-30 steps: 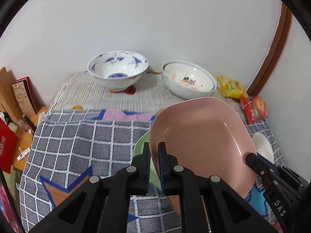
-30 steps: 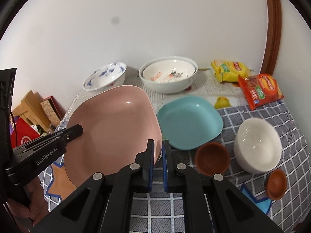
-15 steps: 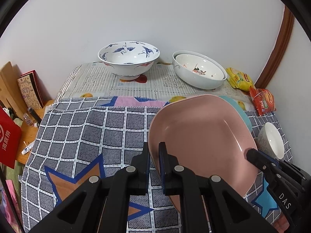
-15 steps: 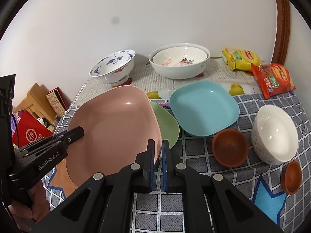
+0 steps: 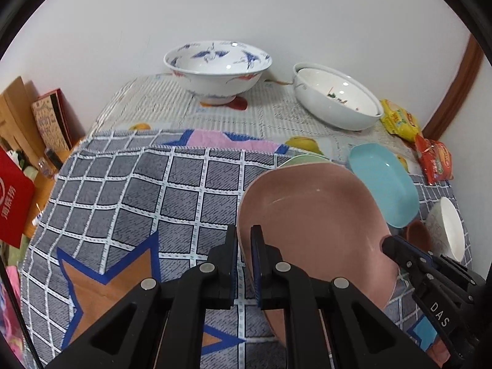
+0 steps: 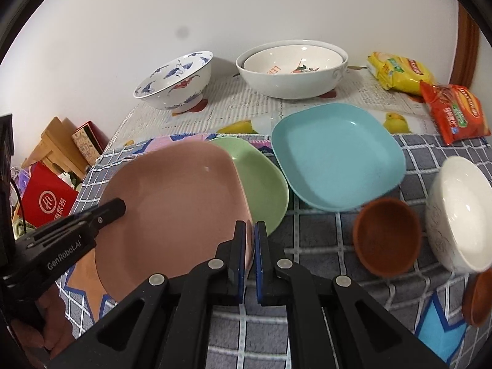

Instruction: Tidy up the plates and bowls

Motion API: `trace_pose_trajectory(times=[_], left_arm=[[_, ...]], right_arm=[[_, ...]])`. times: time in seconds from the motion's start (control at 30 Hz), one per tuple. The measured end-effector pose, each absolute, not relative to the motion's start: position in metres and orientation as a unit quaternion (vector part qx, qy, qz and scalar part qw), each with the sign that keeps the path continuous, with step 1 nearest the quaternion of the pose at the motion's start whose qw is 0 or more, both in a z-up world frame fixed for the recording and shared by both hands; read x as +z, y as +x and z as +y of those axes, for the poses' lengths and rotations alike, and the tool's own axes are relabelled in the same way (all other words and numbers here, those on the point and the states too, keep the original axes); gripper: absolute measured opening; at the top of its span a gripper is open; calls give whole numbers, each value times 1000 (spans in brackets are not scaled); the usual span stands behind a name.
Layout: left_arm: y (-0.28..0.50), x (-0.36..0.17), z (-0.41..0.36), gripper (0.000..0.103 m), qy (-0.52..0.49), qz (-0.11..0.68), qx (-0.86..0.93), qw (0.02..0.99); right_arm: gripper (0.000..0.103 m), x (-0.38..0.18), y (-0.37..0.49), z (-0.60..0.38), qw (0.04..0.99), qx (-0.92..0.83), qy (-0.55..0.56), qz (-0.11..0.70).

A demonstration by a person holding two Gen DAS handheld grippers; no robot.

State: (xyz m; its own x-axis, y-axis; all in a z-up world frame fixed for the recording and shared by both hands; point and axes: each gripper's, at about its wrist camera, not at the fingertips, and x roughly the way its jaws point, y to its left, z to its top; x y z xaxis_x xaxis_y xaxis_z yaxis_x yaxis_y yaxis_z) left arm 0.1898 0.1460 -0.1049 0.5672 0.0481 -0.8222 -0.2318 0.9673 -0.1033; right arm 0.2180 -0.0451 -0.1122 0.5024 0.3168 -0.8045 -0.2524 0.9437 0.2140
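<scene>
Both hand-held grippers clench the pink plate (image 6: pixel 172 203): the left hand-held gripper (image 5: pixel 244 240) on its left rim, the right hand-held gripper (image 6: pixel 249 236) on its right rim, so the wide plate stays balanced. It hangs tilted above the counter (image 5: pixel 123 184), overlapping the green plate (image 6: pixel 261 184) (likely its stacking spot), with the blue plate (image 6: pixel 338 156) just beyond.

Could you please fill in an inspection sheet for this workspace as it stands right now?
Surface: table under a checked cloth and printed sheet.
Job's things: pink plate held over the green plate; blue plate, white bowl, brown bowls, blue-patterned bowl, nested white bowls.
Clutter: yellow packet, red packet.
Grippers: left gripper and right gripper each shut on the pink plate's rim.
Cables: thin cable at far left.
Surroundings: white wall, red bag, boxes.
</scene>
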Motion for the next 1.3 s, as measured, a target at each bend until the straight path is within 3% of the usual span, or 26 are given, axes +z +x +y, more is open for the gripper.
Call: trace_pose_trajectory(times=[0.93,1.07,1.13,1.2,1.3], left_arm=[[223,-131,141,11,-139,484,96,858],[220,-129,139,13,-128,491,80,858],[216,-129,139,24,-131,498,80,854],[209,-127,138,31,-131,497,85,853],[196,-120,134,32,-126,487,94,859]], right_arm=[[6,-127,287,-39,864,215,-25,455],[11,-128,283,-41,866,217,-36,448],[11,-127,280,-44,868,219,-36,443],[19,-124,278,-47,870,220,-30,441],[28,-113,275,-53,877,216,-16,428]])
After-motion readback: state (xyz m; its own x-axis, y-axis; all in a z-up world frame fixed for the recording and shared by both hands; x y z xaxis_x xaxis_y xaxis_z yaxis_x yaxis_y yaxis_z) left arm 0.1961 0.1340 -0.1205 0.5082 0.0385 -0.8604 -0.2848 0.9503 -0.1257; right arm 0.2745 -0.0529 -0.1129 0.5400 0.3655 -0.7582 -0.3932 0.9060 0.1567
